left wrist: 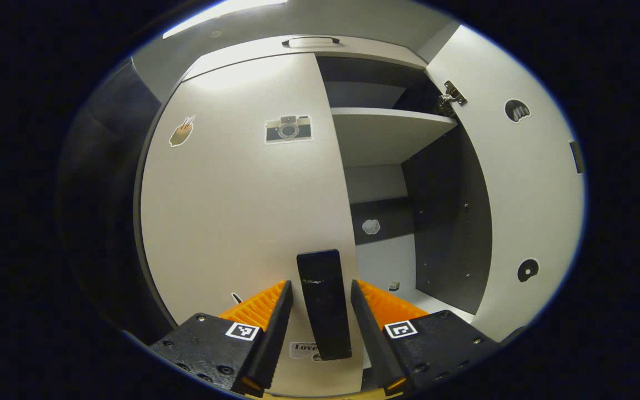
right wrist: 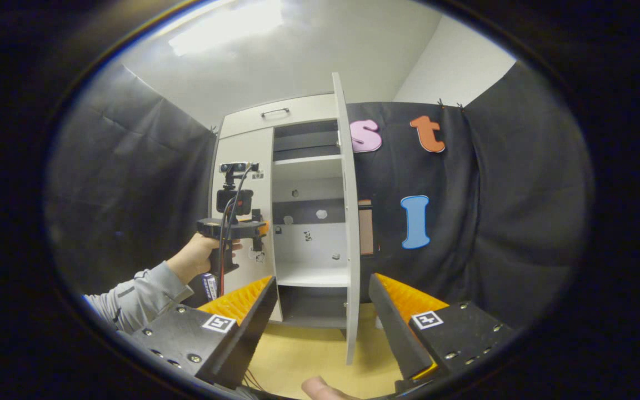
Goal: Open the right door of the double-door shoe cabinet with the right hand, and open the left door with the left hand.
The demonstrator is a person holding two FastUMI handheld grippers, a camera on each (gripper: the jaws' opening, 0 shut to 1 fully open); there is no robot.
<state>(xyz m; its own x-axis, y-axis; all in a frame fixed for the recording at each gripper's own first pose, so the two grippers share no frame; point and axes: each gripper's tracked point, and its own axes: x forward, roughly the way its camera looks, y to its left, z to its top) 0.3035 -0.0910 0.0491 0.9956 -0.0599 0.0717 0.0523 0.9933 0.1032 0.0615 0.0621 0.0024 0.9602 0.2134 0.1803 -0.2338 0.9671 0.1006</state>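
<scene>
The white left door (left wrist: 242, 211) of the shoe cabinet stands closed, with stickers on it. Its black vertical handle (left wrist: 324, 316) sits between the fingers of my left gripper (left wrist: 321, 286), which is open, with thin gaps on both sides of the handle. The right door (left wrist: 525, 194) is swung wide open, showing shelves (left wrist: 386, 133) inside. In the right gripper view, that right door (right wrist: 348, 222) appears edge-on, straight ahead and at a distance. My right gripper (right wrist: 320, 311) is open and holds nothing. A hand (right wrist: 198, 258) holds the left gripper (right wrist: 259, 226) against the left door (right wrist: 245, 161).
A drawer with a dark handle (left wrist: 310, 41) tops the cabinet. Black cloth walls (right wrist: 131, 183) flank it on both sides. A yellow floor (right wrist: 309, 344) lies between my right gripper and the cabinet. A grey sleeve (right wrist: 131, 300) reaches in from the lower left.
</scene>
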